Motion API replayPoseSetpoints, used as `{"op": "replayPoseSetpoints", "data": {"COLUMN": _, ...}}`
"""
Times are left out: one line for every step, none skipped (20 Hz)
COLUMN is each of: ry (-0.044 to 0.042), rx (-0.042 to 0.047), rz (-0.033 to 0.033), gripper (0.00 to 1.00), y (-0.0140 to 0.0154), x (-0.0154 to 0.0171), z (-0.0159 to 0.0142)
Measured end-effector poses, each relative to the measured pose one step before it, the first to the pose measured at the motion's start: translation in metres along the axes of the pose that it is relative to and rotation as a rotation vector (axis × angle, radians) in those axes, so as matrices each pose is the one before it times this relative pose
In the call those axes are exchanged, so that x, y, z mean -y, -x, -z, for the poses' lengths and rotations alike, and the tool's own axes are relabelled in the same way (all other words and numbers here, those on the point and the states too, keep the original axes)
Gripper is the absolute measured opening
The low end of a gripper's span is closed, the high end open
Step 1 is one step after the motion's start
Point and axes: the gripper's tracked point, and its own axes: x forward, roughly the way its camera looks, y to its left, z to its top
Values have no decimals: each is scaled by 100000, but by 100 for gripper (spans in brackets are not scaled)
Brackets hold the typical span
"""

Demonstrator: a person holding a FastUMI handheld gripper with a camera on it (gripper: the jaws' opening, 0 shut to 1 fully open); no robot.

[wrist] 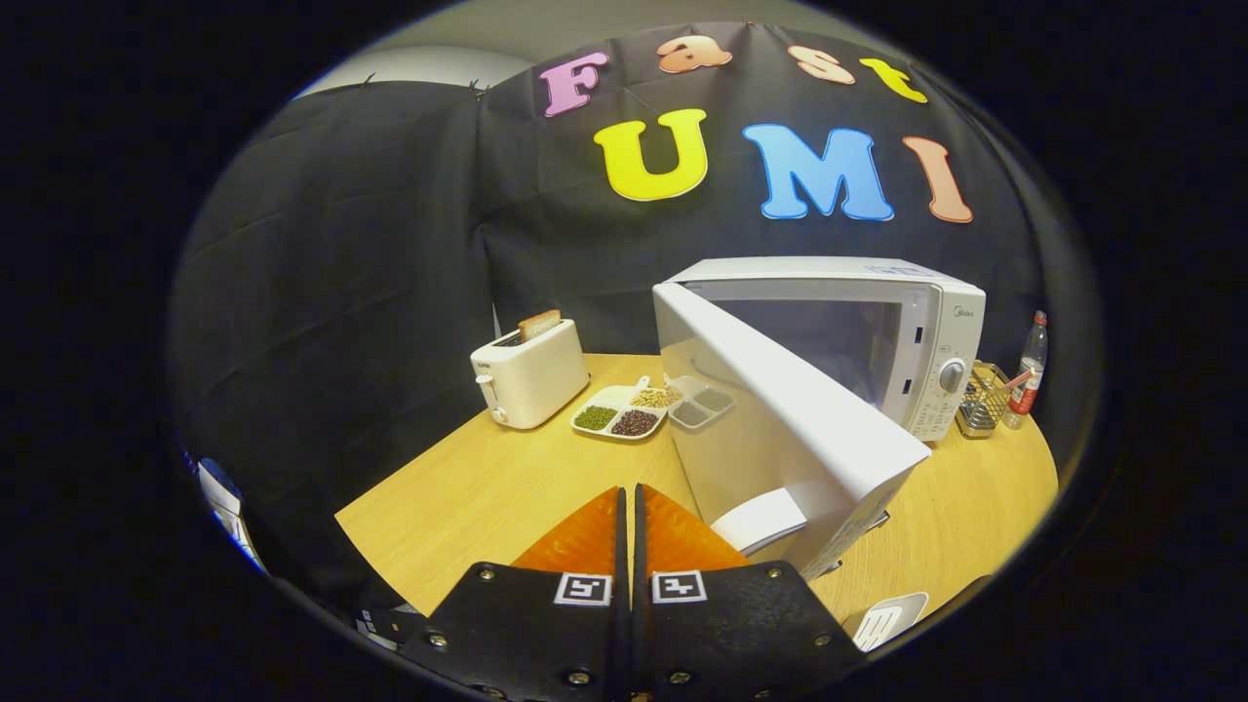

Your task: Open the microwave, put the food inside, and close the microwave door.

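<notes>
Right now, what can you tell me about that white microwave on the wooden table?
The white box-shaped microwave oven stands on the light wooden table, its door swung wide open toward the shut gripper, showing an empty-looking cavity. A round dial and buttons sit on its right-hand panel. A divided white dish of beans lies beside it.

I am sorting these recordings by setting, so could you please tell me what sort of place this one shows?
Most likely a staged kitchen corner in a recording booth. A microwave with its door swung open, a toaster holding bread and a divided tray of beans sit on a wooden table against black cloth. The hand-held gripper is shut, holding nothing.
</notes>
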Motion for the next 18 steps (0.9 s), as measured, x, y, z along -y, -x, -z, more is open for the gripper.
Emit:
{"op": "replayPoseSetpoints", "data": {"ry": -451, "rx": -9, "rz": 856, "gripper": 1, "y": -34, "x": 790, "z": -144}}
{"op": "replayPoseSetpoints", "data": {"ry": -394, "rx": 69, "rz": 897, "gripper": 1, "y": -28, "x": 759, "z": -164}}
{"op": "replayPoseSetpoints", "data": {"ry": -478, "rx": 64, "rz": 1148, "gripper": 1, "y": -82, "x": 822, "z": -138}}
{"op": "replayPoseSetpoints", "data": {"ry": -479, "rx": 114, "rz": 1083, "gripper": 1, "y": -41, "x": 750, "z": -183}}
{"op": "replayPoseSetpoints", "data": {"ry": -493, "rx": -39, "rz": 919, "gripper": 1, "y": -153, "x": 783, "z": -181}}
{"op": "replayPoseSetpoints", "data": {"ry": -504, "rx": -55, "rz": 1071, "gripper": 1, "y": -259, "x": 842, "z": -163}}
{"op": "replayPoseSetpoints", "data": {"ry": -327, "rx": 6, "rz": 1161, "gripper": 1, "y": -153, "x": 835, "z": -232}}
{"op": "replayPoseSetpoints", "data": {"ry": -383, "rx": 165, "rz": 1088, "gripper": 1, "y": -179, "x": 912, "z": -146}}
{"op": "replayPoseSetpoints", "data": {"ry": -498, "rx": 152, "rz": 953, "gripper": 1, "y": -212, "x": 788, "z": -241}}
{"op": "replayPoseSetpoints", "data": {"ry": -469, "rx": 76, "rz": 1005, "gripper": 1, "y": -225, "x": 857, "z": -227}}
{"op": "replayPoseSetpoints", "data": {"ry": -379, "rx": 190, "rz": 1103, "gripper": 1, "y": -214, "x": 763, "z": -307}}
{"op": "replayPoseSetpoints", "data": {"ry": -427, "rx": 275, "rz": 1192, "gripper": 1, "y": -346, "x": 889, "z": -262}}
{"op": "replayPoseSetpoints", "data": {"ry": -452, "rx": 363, "rz": 1047, "gripper": 1, "y": -317, "x": 819, "z": -352}}
{"op": "replayPoseSetpoints", "data": {"ry": -515, "rx": 349, "rz": 986, "gripper": 1, "y": -308, "x": 838, "z": -250}}
{"op": "replayPoseSetpoints", "data": {"ry": -599, "rx": 387, "rz": 1040, "gripper": 1, "y": -349, "x": 809, "z": -303}}
{"op": "replayPoseSetpoints", "data": {"ry": -640, "rx": 212, "rz": 1018, "gripper": 1, "y": -349, "x": 684, "z": -327}}
{"op": "replayPoseSetpoints", "data": {"ry": -571, "rx": 293, "rz": 1003, "gripper": 1, "y": -350, "x": 767, "z": -322}}
{"op": "replayPoseSetpoints", "data": {"ry": -567, "rx": 252, "rz": 1185, "gripper": 1, "y": -393, "x": 763, "z": -218}}
